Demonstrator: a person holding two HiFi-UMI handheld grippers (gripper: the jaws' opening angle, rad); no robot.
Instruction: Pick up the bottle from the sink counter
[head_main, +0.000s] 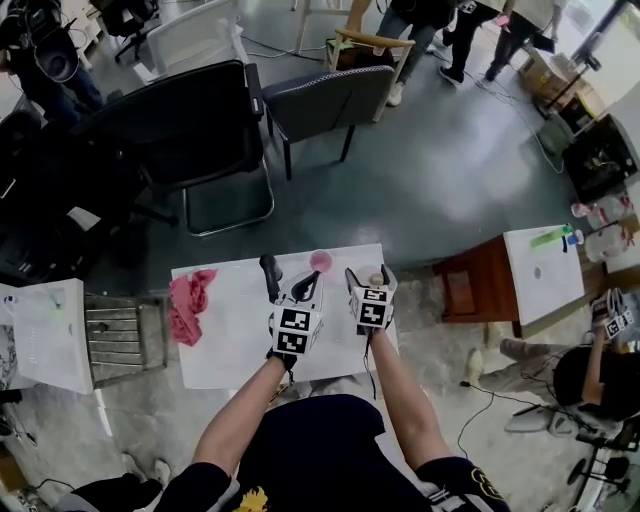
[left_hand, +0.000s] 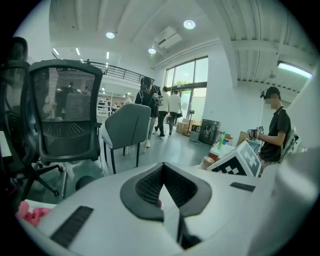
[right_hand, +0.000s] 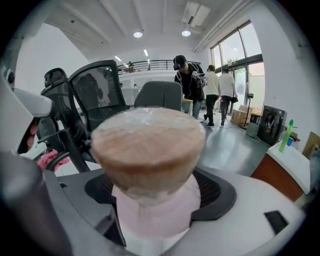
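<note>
Both grippers had smooth light-grey shells. The left gripper (head_main: 308, 278) carried a white cube (head_main: 297, 330) printed with black square markers, and the right gripper (head_main: 372, 276) bore a matching cube (head_main: 372, 308). Dark ribbed pads (left_hand: 148, 187) lined the fingers (left_hand: 105, 205). A thin black cable (head_main: 369, 370) trailed from the right one. The person wore a dark navy short-sleeved top (head_main: 320, 455) with a yellow emblem (head_main: 250, 500).

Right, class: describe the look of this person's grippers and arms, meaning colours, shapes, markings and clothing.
The left gripper and right gripper are pale grey moulded shells with dark ribbed pads. Each carries a white cube printed with black square markers. A thin dark cable hangs under the right one. The person wears a dark short-sleeved top.
</note>
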